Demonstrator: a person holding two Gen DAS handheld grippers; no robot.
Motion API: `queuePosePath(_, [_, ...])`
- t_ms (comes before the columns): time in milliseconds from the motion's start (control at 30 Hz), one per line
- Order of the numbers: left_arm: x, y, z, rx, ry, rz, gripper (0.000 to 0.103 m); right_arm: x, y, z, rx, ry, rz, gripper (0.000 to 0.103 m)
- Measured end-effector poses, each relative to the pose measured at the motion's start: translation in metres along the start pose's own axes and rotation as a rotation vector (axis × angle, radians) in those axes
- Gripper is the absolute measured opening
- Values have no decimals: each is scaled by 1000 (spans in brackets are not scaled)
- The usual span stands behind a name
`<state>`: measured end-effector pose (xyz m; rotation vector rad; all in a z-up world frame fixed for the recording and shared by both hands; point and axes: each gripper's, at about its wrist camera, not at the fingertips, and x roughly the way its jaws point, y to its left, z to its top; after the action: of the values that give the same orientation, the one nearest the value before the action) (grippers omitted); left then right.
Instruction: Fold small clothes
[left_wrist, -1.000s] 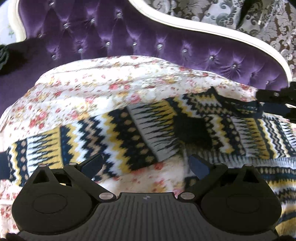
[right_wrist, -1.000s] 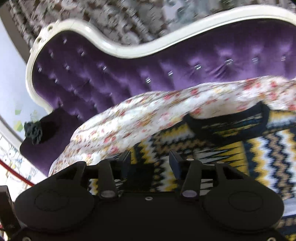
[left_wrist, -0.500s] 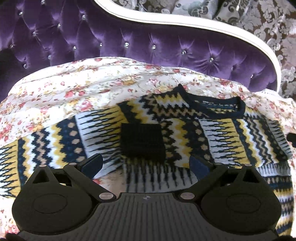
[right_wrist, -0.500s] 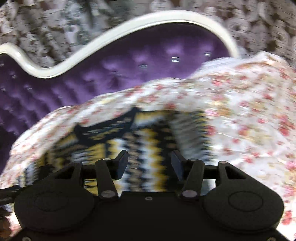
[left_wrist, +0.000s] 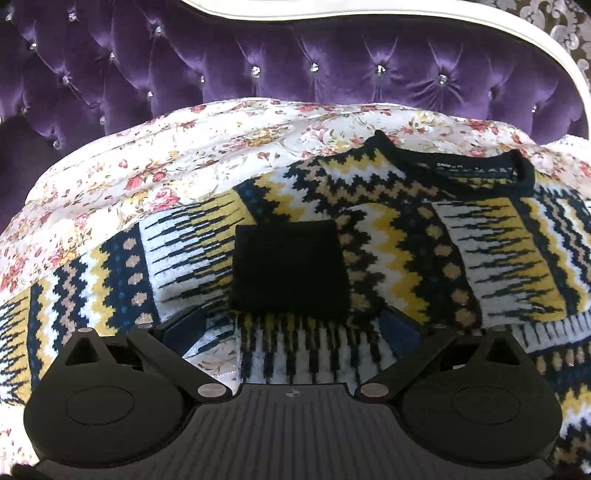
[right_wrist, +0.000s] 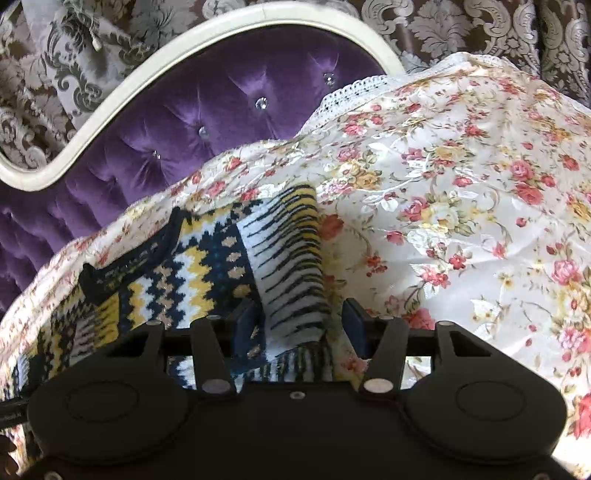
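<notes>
The sweater (left_wrist: 369, 236) lies spread on the floral cover (left_wrist: 155, 173) in front of the purple headboard (left_wrist: 295, 66), and one sleeve is already folded in, its dark cuff (left_wrist: 290, 269) resting on the chest. The other sleeve and the body fold look still to do. The left hand-held gripper (left_wrist: 291, 325) hangs spread wide just short of that cuff, gripping nothing. The right hand-held gripper (right_wrist: 301, 317) straddles the sweater's side edge, its jaws just closing in though the pads are not yet pressing.
</notes>
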<state>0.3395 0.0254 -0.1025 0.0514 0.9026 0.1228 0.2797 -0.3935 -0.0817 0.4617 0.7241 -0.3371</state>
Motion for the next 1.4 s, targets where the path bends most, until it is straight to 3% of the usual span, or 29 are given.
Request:
queuePosePath(33, [0,0,-1,0,-5,2,103,0,2,-1,-26,4,-18,45])
queuePosePath(67, [0,-1,-2,-2,-10,5,103,1,2,-1,-49,10,-22,23])
queuePosePath(367, [0,-1,-3,-1,-29,10,103,0,6,-3,-115,3,-104,24])
queuePosePath(433, [0,-1,-4,-2,-31,13,103,-2,10,-3,-140,0,-126,36])
queuePosePath(500, [0,-1,-4,-2,-32,14,103,-3,12,-3,-154,5,-152,55])
queuePosePath(567, [-1,-1,-4,0,-35,14,103,-3,12,-4,-165,9,-171,68])
queuePosePath(733, [-1,-1,-5,2,-39,13,103,-10,7,-1,-140,-5,-199,85])
queuePosePath(867, [-1,0,-4,-2,-39,12,103,-27,10,7,-119,-78,-215,103])
queuePosePath(1100, [-2,1,-5,-8,-42,4,103,-48,27,11,-97,-97,-86,103])
queuePosePath(1400, [-16,22,-6,-61,-29,-54,102,-66,71,-3,-165,-85,79,103])
